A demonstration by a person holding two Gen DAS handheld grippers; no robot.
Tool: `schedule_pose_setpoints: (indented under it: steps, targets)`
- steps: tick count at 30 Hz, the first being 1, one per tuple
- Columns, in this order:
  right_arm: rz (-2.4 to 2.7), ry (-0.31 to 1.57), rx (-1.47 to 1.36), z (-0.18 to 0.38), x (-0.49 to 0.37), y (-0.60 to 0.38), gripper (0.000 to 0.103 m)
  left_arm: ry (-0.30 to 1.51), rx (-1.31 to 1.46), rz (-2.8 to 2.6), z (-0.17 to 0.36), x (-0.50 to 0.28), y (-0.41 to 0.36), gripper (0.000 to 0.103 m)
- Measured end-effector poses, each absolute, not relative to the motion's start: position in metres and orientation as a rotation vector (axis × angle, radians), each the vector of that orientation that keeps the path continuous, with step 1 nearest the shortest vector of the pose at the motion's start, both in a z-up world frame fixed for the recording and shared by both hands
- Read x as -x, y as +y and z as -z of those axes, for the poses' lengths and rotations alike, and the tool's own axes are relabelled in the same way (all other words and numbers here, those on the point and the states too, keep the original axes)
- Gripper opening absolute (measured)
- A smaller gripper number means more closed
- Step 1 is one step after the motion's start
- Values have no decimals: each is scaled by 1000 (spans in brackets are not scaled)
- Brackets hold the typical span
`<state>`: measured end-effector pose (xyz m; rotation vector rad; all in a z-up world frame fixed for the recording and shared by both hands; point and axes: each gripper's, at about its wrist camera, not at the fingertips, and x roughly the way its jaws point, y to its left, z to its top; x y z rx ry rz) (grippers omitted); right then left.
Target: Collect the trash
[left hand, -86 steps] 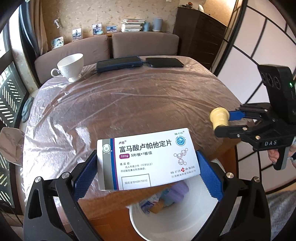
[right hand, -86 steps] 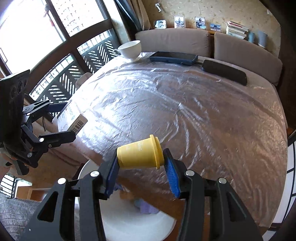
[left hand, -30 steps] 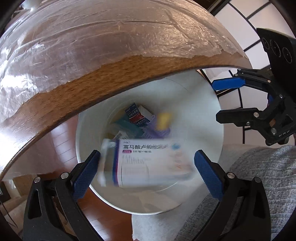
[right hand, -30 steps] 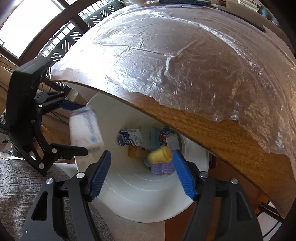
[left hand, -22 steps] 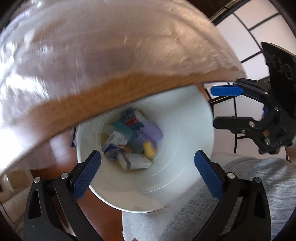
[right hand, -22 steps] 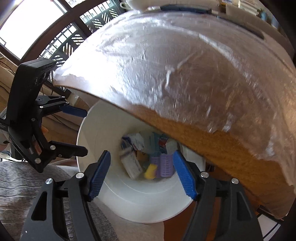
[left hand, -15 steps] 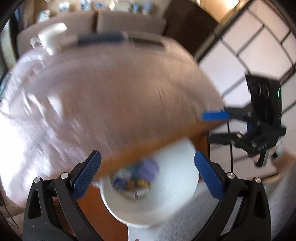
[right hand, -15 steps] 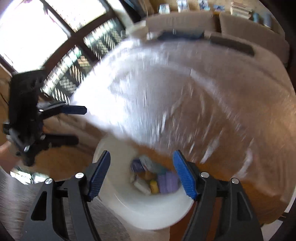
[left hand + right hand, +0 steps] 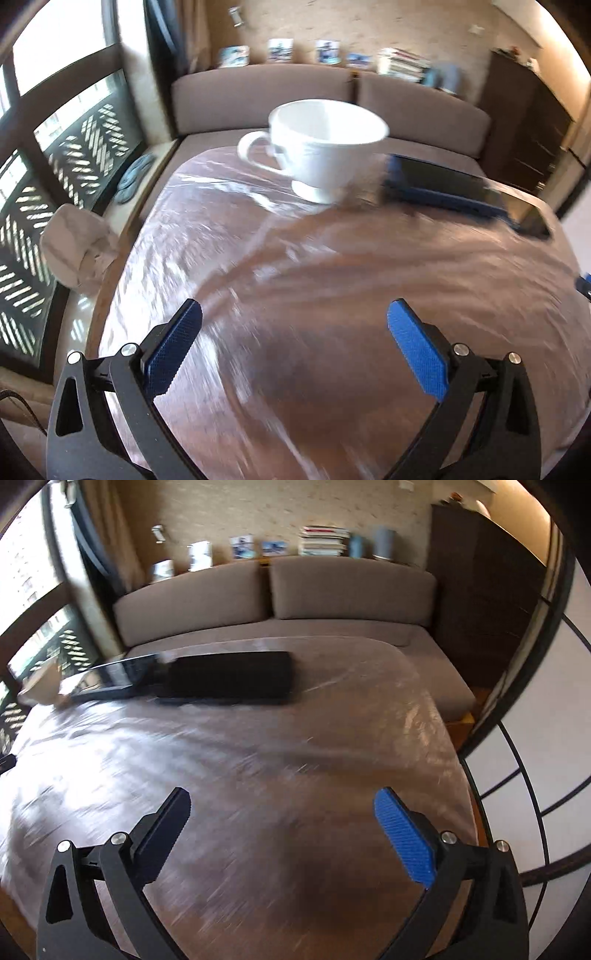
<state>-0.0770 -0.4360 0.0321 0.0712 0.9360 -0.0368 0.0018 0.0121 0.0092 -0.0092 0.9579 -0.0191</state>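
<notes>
- Grippers, two: the left gripper (image 9: 293,345) and the right gripper (image 9: 282,829) are both spread wide with nothing between the blue ribbed pads (image 9: 415,349); both sit over the near part of the table (image 9: 258,775).
- Table, one: rounded wooden top under a crinkled, glossy clear plastic sheet (image 9: 332,280); motion blur softens the surface detail.
- Cup, one: the white cup (image 9: 325,147) is smooth ceramic, flared, footed, with a loop handle, upright at the table's far edge.
- Flat devices, two: the blue-cased tablet (image 9: 443,184), just beside the cup, and the black slab (image 9: 229,677), end to end with the tablet at the far edge.
- Trash: none can be seen on the table; no bin shows in either view.
- Sofa backrest cushions (image 9: 351,590), two, brown fabric, beyond the table.
</notes>
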Motion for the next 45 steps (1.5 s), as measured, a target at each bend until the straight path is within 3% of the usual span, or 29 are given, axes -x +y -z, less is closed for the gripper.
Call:
schedule_pose_setpoints:
  steps: [8,45]
  targets:
    - [102,961,-56,-12,39,-464,99,978,25,-52,3,-31,25,101]
    - [135,962,-62,-13,40,-462,99,965,29,-53,3,-29,24,102]
